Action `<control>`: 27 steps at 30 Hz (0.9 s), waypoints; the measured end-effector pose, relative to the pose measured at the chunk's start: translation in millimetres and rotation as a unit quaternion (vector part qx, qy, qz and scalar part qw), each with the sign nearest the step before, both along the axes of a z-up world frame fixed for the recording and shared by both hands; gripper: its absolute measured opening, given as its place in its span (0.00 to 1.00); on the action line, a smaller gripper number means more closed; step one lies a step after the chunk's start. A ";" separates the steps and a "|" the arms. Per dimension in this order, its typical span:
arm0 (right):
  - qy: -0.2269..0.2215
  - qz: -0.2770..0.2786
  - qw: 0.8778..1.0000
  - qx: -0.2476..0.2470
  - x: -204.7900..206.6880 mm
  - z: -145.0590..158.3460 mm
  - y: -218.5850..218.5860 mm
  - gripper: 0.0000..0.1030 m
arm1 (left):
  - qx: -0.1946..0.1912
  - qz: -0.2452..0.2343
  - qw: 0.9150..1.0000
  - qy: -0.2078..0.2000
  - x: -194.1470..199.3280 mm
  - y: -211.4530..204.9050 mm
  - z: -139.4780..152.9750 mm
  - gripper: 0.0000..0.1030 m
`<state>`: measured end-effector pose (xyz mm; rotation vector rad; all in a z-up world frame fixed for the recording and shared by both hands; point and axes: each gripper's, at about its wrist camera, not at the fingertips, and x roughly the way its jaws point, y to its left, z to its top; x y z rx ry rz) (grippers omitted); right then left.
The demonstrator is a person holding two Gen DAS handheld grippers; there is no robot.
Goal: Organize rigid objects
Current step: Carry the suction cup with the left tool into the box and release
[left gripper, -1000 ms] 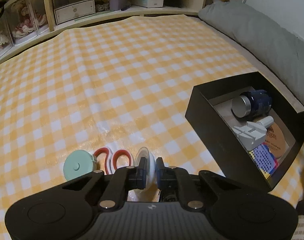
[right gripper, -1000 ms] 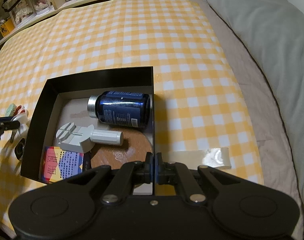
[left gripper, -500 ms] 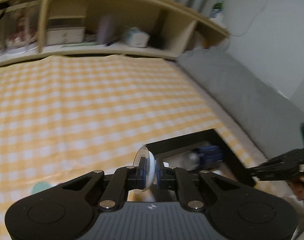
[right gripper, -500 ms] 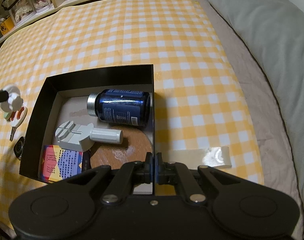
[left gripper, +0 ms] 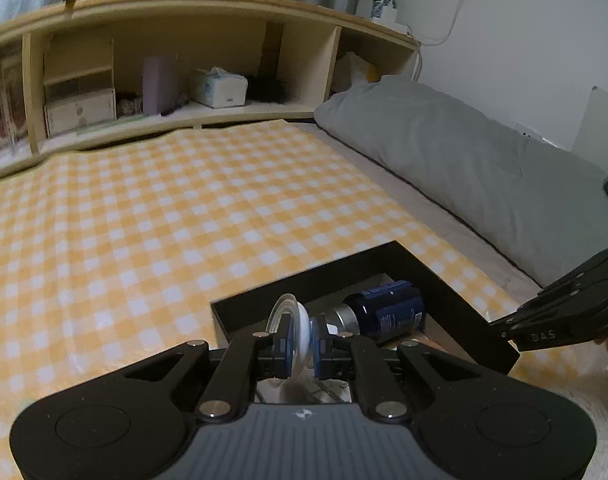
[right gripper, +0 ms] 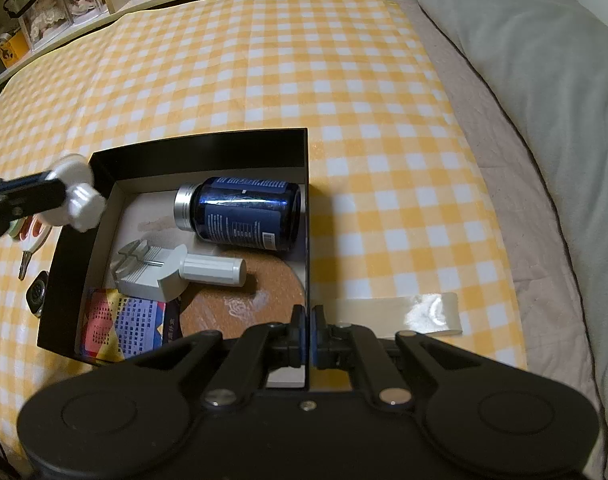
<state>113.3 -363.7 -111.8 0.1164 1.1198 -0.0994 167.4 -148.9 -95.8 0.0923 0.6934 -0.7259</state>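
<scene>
Left gripper [left gripper: 301, 340] clamps white suction cup [right gripper: 77, 196], poised over black box [right gripper: 207, 148] left rim. Right gripper [right gripper: 308, 334] pinches box's right wall. Checkered cloth [right gripper: 263, 60] beyond lies open.

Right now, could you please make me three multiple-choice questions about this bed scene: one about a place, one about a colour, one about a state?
1. Where is the dark blue jar?
A. Lying inside the black box
B. Standing on the checked cloth
C. On the pillow

2. What colour are the cloth's squares?
A. Green and white
B. Yellow and white
C. Red and black

3. What is the left tool doing?
A. Open, holding nothing
B. Shut on the white round object
C. Shut on the scissors

Answers: 1 A, the jar lies on its side within the box walls. 2 B, the right wrist view shows yellow and white checks. 3 B, the pads press the white object at the box's left edge.
</scene>
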 end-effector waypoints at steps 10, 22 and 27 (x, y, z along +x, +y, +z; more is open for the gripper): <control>0.000 0.000 1.000 -0.001 -0.2 -0.2 0.4 0.03 | 0.014 -0.010 0.999 0.032 0.3 -6.8 -18.8 0.34; 0.000 0.000 1.000 -0.001 0.0 0.5 0.2 0.03 | 0.037 -0.033 0.998 0.039 -10.4 -12.6 -9.5 0.92; 0.000 0.000 1.000 0.000 -0.2 0.5 0.1 0.03 | 0.058 -0.030 0.998 0.025 -14.1 -13.3 -6.4 0.99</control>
